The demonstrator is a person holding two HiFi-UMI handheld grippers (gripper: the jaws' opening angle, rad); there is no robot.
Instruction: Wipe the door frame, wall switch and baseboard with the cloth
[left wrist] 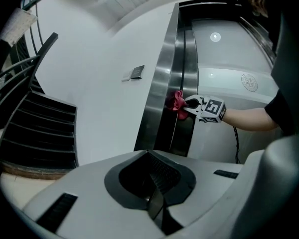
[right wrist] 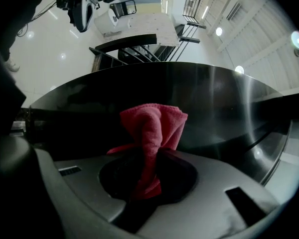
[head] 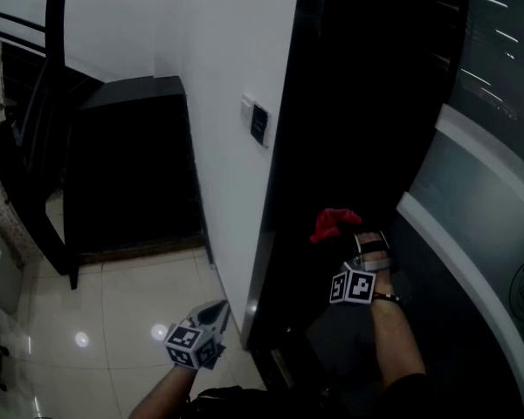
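Observation:
A red cloth (head: 334, 223) (right wrist: 153, 133) (left wrist: 177, 102) is bunched between the jaws of my right gripper (head: 354, 247) (right wrist: 148, 176), which is shut on it and presses it against the dark metal door frame (head: 284, 190) (left wrist: 164, 103) (right wrist: 139, 98). My left gripper (head: 211, 317) (left wrist: 157, 203) hangs low beside the frame's foot, jaws closed together with nothing in them. The wall switch (head: 258, 122) (left wrist: 135, 72) sits on the white wall (head: 227, 103) left of the frame, above both grippers. No baseboard can be made out.
A dark staircase with black railing (head: 35, 129) (left wrist: 30, 113) rises at the left over a glossy tiled floor (head: 113, 321). A grey door panel with a white stripe (head: 480, 234) fills the right. A person's forearm (head: 393, 339) holds the right gripper.

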